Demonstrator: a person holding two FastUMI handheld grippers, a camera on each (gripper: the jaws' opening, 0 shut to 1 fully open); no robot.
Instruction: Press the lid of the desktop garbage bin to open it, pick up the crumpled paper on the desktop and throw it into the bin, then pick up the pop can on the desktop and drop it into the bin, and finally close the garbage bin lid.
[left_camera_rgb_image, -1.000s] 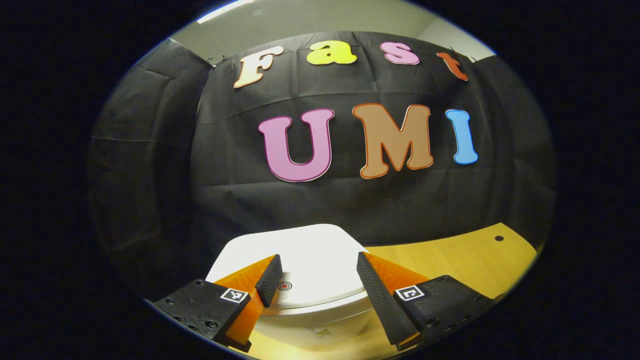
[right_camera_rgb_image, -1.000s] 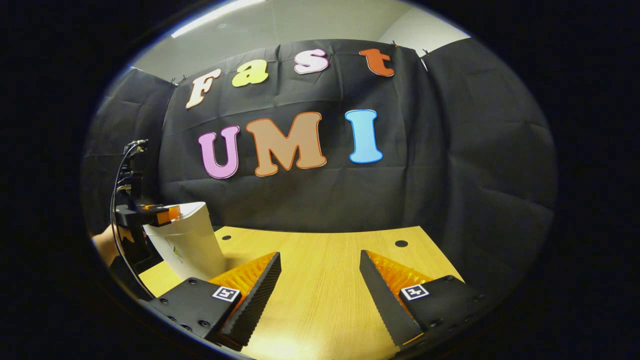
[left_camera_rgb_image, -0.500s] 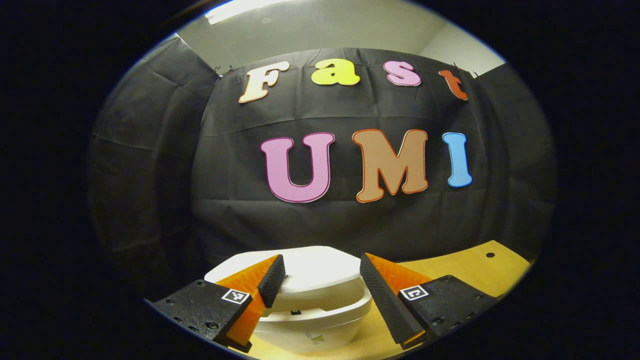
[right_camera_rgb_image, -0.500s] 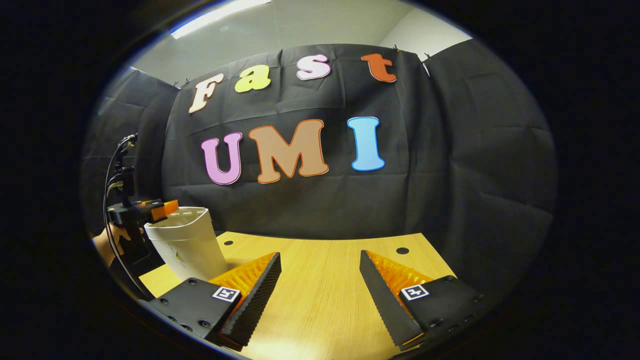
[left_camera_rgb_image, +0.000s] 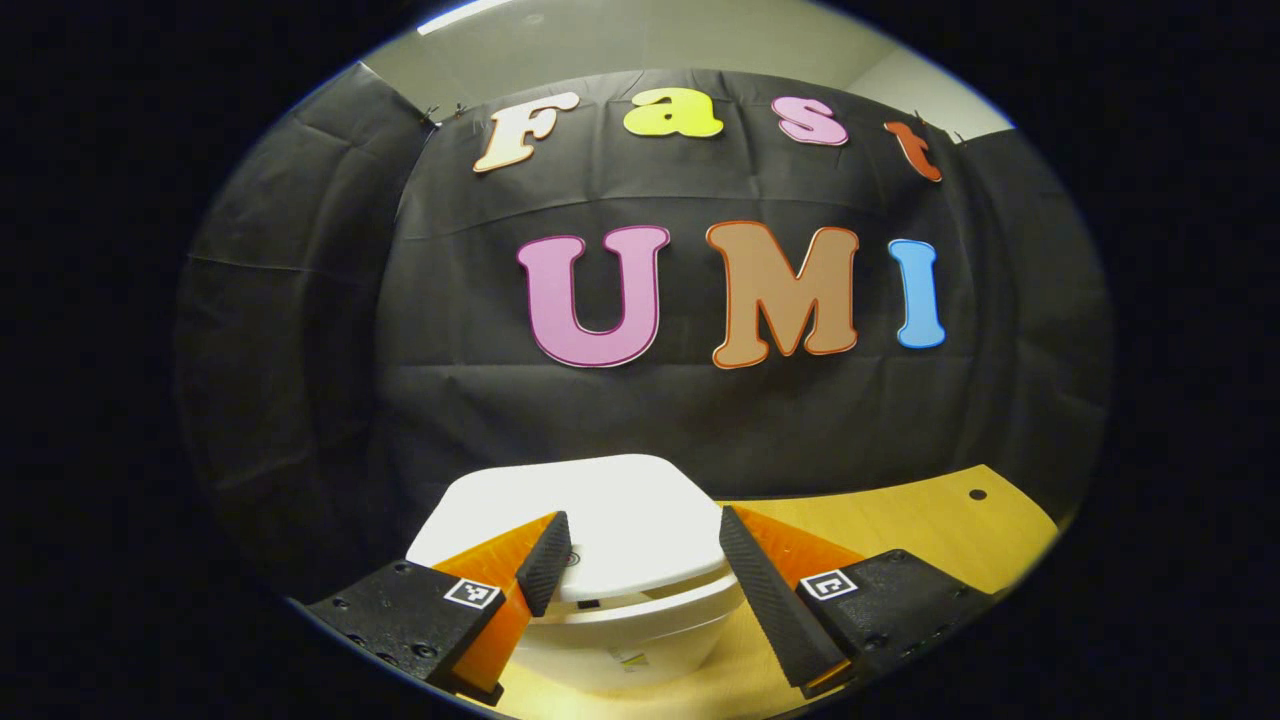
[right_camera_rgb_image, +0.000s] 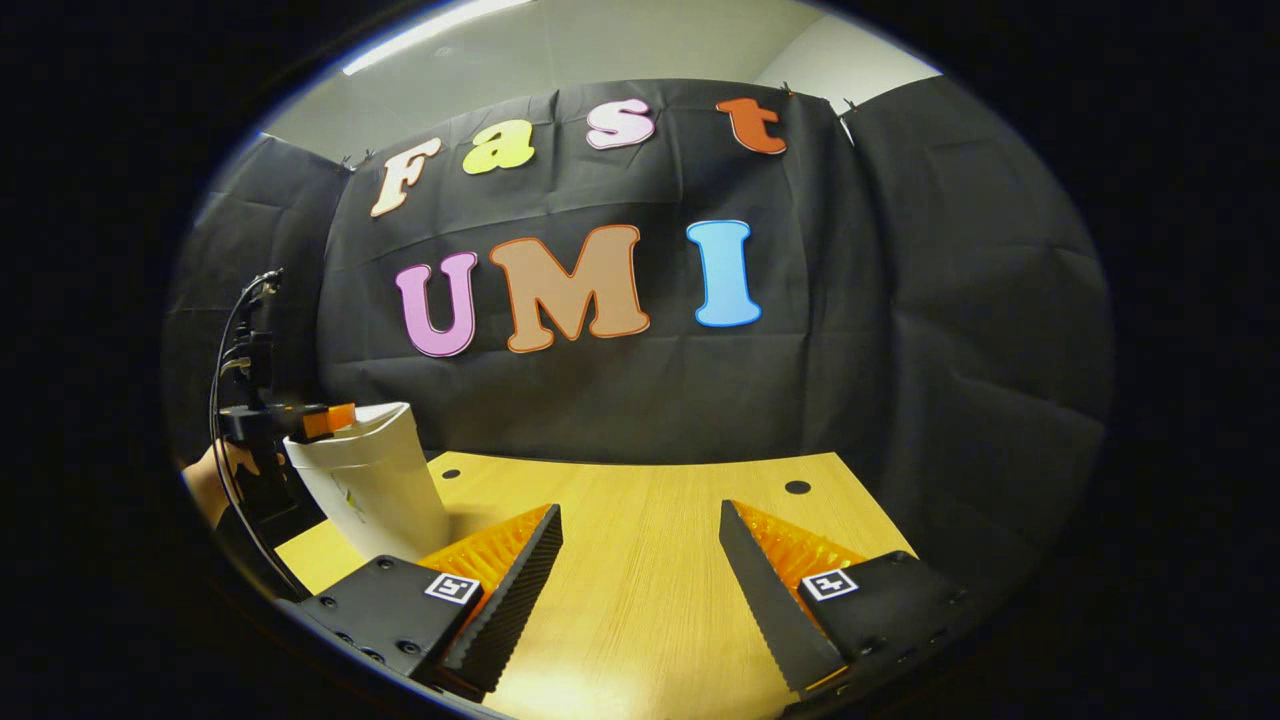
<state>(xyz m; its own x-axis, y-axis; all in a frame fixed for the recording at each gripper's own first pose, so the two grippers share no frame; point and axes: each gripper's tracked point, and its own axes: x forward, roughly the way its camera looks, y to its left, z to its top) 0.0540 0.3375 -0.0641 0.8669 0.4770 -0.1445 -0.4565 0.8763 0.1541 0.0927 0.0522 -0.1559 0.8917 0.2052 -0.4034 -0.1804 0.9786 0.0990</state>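
Note:
The white desktop bin (left_camera_rgb_image: 625, 640) stands right under my left gripper (left_camera_rgb_image: 640, 535), whose fingers are spread wide apart above the lid (left_camera_rgb_image: 620, 510). The lid's front edge sits slightly raised, with a thin dark gap over the rim. A small red dot on the lid peeks out beside the left fingertip (left_camera_rgb_image: 552, 545). In the right gripper view the bin (right_camera_rgb_image: 375, 485) stands at the far left, with the left gripper (right_camera_rgb_image: 300, 420) over its top and a hand (right_camera_rgb_image: 215, 475) holding it. My right gripper (right_camera_rgb_image: 640, 545) hovers open over bare wood with nothing between its fingers.
The wooden table (right_camera_rgb_image: 640, 500) runs back to the black cloth wall. Two small dark holes (right_camera_rgb_image: 797, 487) mark the tabletop near its back edge. The bin is close to the table's left end.
The left gripper lifted off the lid half a second ago and has come back down close to it. The lid, flush a second ago, now shows a gap at its front. The right gripper barely moved.

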